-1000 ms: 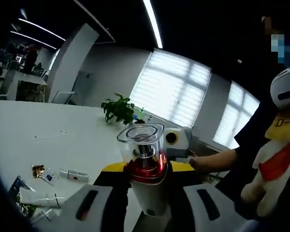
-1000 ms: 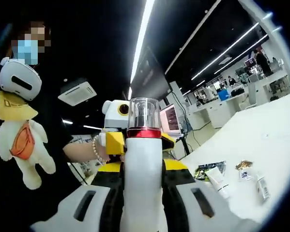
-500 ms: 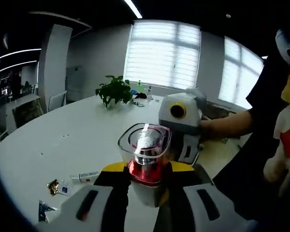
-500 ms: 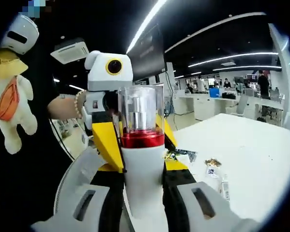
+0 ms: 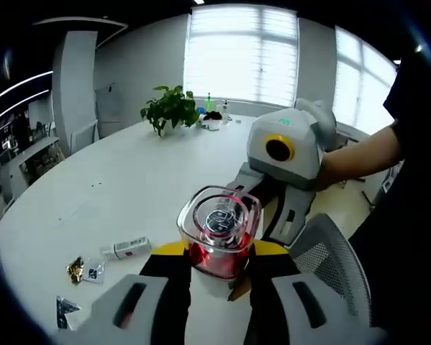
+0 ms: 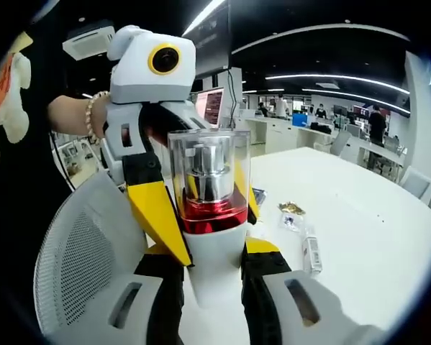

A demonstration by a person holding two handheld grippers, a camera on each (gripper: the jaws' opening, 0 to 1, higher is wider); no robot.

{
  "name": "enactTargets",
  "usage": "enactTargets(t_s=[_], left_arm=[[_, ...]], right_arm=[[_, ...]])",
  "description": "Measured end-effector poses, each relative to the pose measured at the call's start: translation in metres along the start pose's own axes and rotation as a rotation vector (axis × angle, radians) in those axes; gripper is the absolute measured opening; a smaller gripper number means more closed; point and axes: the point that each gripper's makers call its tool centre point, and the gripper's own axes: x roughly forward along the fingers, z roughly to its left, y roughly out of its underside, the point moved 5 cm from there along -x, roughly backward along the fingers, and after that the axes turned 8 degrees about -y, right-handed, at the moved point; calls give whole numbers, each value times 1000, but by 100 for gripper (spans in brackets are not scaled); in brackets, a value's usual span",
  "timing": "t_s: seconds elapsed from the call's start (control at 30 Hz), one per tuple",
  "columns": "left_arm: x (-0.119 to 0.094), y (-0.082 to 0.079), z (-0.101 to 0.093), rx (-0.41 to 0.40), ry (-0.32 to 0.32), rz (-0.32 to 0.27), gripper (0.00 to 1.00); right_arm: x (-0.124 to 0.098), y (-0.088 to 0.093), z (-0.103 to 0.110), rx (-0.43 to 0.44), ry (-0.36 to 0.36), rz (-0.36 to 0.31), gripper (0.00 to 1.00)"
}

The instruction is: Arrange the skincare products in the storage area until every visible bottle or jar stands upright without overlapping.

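Observation:
A white pump bottle (image 5: 219, 230) with a red band and a clear square cap stands between the yellow-padded jaws of my left gripper (image 5: 219, 253), seen from above its cap. In the right gripper view the same bottle (image 6: 209, 187) rises upright from my right gripper (image 6: 209, 253), whose jaws press its white body. The left gripper (image 6: 201, 210) reaches in from the left there, its yellow jaws flanking the red band. In the left gripper view the right gripper (image 5: 278, 215) sits just behind the bottle, held by a person's hand (image 5: 359, 154). Both grippers are shut on the bottle.
A white table (image 5: 129, 187) lies below, with a small tube (image 5: 126, 249) and sachets (image 5: 82, 269) on it, also the tube (image 6: 311, 251) and sachets (image 6: 291, 212). A potted plant (image 5: 170, 108) stands far back. A grey mesh chair (image 5: 330, 251) (image 6: 78, 244) is close beside the grippers.
Both views have tilted down toward the table. The two grippers have come closer together around the bottle, and the mesh chair has come into view.

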Motion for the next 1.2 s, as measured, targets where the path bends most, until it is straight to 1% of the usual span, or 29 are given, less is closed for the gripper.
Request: enactTargets(t_s=[0.07,0.13,0.23,0.33,0.43,0.53,0.67,0.83,1.0,1.07,1.13,1.2], left_arm=[[5,3,-1,-2,4,10,27],[12,9,4,-4,4,23,26],[20,15,8,10,0,38,26],[27,21,10,7,-3,54,26],[33,26,11,8,-6,65,26],[41,33,12,-1,-9,78,26],[47,38,10,-5,-9,90,26],[54,43,12,2,-4,102,26],[60,45,13,9,0,120,26],[62,44,10,16,-2,125,26],[65,47,13,16,-2,126,26],[65,45,11,17,-1,124,26]], right_arm=[[1,7,-2,10,6,7,29],[2,14,-4,38,18,-4,29],[4,22,-9,51,37,-10,30],[7,31,-14,52,54,5,30],[8,37,-16,53,58,14,30],[9,47,-19,54,60,36,30],[10,57,-21,64,61,44,30],[10,62,-22,71,75,41,30],[10,69,-25,87,90,24,30],[10,71,-26,85,93,25,30],[9,73,-27,83,95,30,30],[8,75,-29,93,98,21,30]])
